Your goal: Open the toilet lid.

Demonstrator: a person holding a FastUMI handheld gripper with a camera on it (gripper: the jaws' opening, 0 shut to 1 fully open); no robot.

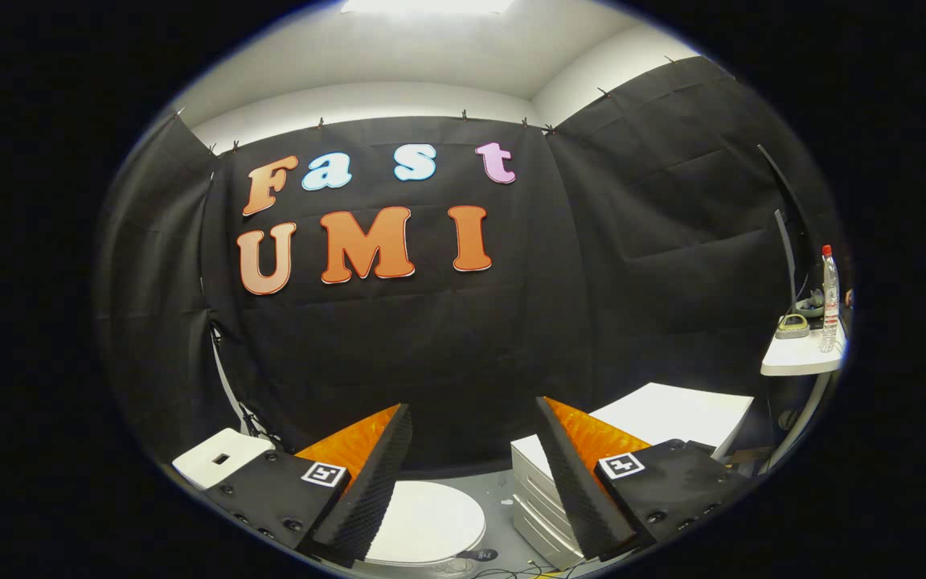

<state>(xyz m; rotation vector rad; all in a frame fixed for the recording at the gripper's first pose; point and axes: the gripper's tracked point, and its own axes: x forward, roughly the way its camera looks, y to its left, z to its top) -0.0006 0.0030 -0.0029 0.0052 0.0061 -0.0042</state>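
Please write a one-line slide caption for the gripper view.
Open gripper held above the closed white toilet lid, fingers apart and touching nothing, with white drawers beside it.

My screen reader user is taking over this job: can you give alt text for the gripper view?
The gripper is open and holds nothing, its fingers high above a white toilet whose lid is down. A white drawer unit stands beside the toilet, and a water bottle stands on a small white shelf farther off.
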